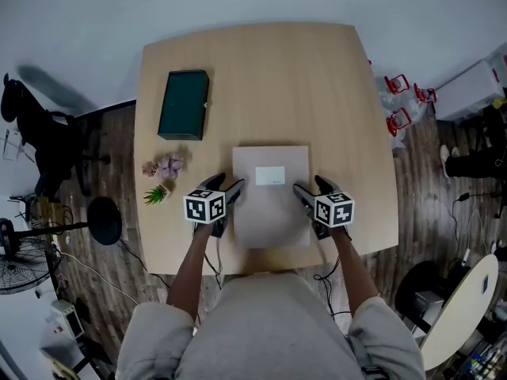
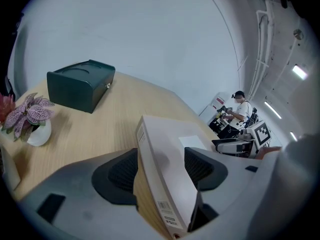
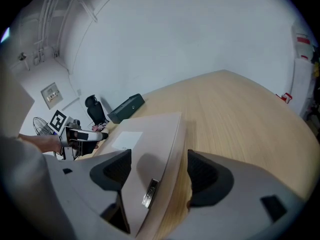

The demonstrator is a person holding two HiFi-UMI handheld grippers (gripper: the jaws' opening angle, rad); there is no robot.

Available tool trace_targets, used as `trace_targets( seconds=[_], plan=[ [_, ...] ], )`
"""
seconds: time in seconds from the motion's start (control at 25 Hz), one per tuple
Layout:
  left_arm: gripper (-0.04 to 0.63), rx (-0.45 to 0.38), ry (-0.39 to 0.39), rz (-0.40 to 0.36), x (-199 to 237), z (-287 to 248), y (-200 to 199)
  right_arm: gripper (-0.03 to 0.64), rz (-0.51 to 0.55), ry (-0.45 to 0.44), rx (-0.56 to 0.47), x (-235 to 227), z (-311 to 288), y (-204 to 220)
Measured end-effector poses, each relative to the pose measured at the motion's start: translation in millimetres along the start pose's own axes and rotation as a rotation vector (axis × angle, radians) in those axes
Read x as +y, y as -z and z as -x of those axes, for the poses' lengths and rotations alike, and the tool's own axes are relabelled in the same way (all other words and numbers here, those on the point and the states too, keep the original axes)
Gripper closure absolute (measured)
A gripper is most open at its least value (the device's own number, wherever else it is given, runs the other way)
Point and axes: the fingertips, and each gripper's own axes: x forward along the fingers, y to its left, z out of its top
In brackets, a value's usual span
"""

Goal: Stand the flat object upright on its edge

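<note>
A flat beige box [image 1: 269,204] with a white label lies on the wooden table [image 1: 317,77] just in front of me. My left gripper [image 1: 226,184] is at the box's left edge and my right gripper [image 1: 310,185] at its right edge. In the left gripper view the box [image 2: 165,159] runs between the two dark pads of the left gripper [image 2: 160,171], with its edge between the spread jaws. The right gripper view shows the box [image 3: 150,139] likewise inside the right gripper [image 3: 159,171], with bare wood between it and the right pad. Both grippers are open.
A dark green case [image 1: 184,104] sits at the table's far left. A pink potted flower [image 1: 162,167] and a small green plant [image 1: 156,195] stand close to the left gripper. A black chair [image 1: 40,133] and a fan are on the floor to the left.
</note>
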Motion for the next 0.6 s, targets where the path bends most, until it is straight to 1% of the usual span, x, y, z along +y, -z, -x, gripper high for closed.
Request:
trace_targets(
  seconds=[0.12,0.28,0.48,0.6],
  plan=[
    [0.325,0.015,0.02,0.027,0.2,-5.4,-2.8,0.264,-0.024,-0.036,0.029,1.6,-6.5,-1.9],
    [0.322,0.05,0.035,0.029,-0.2,-12.6,-2.9,0.261,-0.059,-0.07,0.069,-0.1,-15.8,-1.6],
    [0.316,0.087,0.049,0.049,1.1,-20.8,-0.7,0.258,-0.101,-0.1,0.11,-3.0,-25.3,-1.7],
    [0.314,0.11,0.057,0.054,1.3,-25.7,-0.2,0.256,-0.113,-0.103,0.136,-5.2,-28.8,-3.3]
  ],
)
